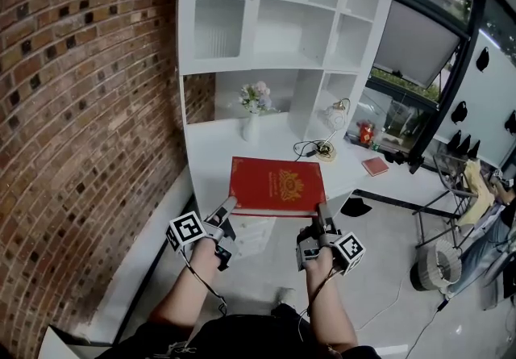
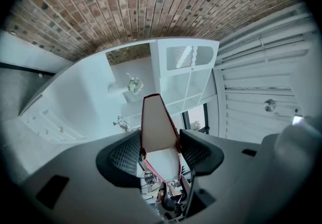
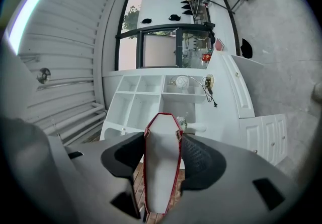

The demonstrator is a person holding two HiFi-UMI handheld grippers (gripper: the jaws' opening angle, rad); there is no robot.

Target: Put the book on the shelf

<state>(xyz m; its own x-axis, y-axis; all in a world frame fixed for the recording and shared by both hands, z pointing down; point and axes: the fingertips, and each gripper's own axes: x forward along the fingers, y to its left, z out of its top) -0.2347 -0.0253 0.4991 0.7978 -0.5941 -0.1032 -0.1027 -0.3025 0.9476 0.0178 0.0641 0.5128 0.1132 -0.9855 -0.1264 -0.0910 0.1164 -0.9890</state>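
A large red book (image 1: 276,185) with a gold emblem is held flat above the front of the white desk (image 1: 211,157). My left gripper (image 1: 226,209) is shut on its near left corner, my right gripper (image 1: 322,216) on its near right corner. In the left gripper view the book (image 2: 157,127) runs edge-on between the jaws, white page edge showing; the left gripper (image 2: 160,151) clamps it. The right gripper view shows the book (image 3: 162,162) the same way, pinched in the right gripper (image 3: 162,153). The white shelf unit (image 1: 278,10) with open compartments rises behind the desk.
A white vase of flowers (image 1: 253,111) stands at the desk's back, with a white lamp (image 1: 334,117) and a cable (image 1: 310,148) to its right. A small pink book (image 1: 375,165) lies far right. A brick wall (image 1: 81,99) is on the left, a chair (image 1: 451,188) on the right.
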